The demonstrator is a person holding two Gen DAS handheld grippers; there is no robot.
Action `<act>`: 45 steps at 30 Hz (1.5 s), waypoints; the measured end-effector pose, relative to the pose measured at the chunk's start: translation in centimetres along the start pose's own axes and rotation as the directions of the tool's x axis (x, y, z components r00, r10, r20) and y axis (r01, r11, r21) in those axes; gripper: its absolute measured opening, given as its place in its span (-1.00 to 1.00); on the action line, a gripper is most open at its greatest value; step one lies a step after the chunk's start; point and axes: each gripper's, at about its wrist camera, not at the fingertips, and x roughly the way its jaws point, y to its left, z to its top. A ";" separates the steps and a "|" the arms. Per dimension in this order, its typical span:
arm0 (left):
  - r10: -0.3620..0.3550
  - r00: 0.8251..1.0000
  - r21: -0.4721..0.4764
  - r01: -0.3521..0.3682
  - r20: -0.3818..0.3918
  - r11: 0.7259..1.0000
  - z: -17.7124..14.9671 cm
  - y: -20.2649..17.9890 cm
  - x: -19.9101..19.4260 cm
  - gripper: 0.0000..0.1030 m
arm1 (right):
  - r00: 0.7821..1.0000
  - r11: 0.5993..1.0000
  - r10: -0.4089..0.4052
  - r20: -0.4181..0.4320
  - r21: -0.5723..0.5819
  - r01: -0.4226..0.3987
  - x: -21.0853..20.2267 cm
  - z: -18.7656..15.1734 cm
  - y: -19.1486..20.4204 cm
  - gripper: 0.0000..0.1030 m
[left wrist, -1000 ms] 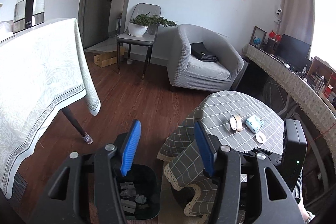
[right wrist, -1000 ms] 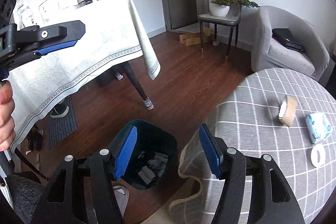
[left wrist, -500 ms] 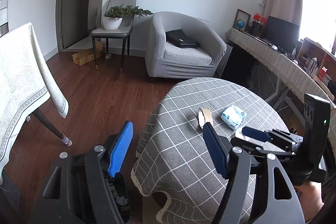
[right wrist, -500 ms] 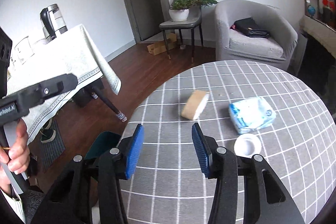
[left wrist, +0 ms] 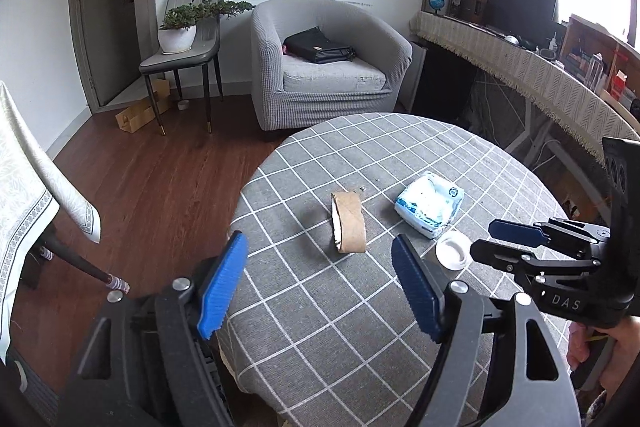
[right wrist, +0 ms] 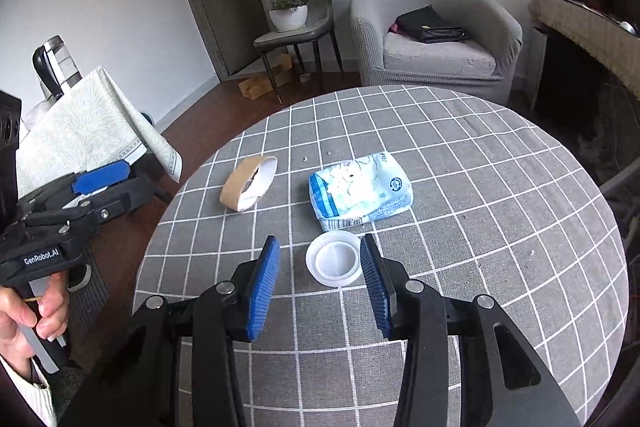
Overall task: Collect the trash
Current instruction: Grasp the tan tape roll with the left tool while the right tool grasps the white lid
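The right gripper [right wrist: 318, 269] is hovering agape around the white lid [right wrist: 333, 259]; the left gripper [left wrist: 318, 283] is gaping short of the cardboard ring [left wrist: 348, 221]

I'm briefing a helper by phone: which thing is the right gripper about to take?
On the round grey checked table, nearest the right gripper, lies a small white round plastic lid. Unlike the brown cardboard tape ring and blue tissue pack, it's flat and white.
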 end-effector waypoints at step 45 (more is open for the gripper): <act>0.050 0.988 0.058 -0.041 -0.149 0.997 -0.2 -2.2 8.3 -0.55 | 0.994 0.994 0.019 -0.110 -0.105 -0.030 2.4 1.4 0.2 -0.23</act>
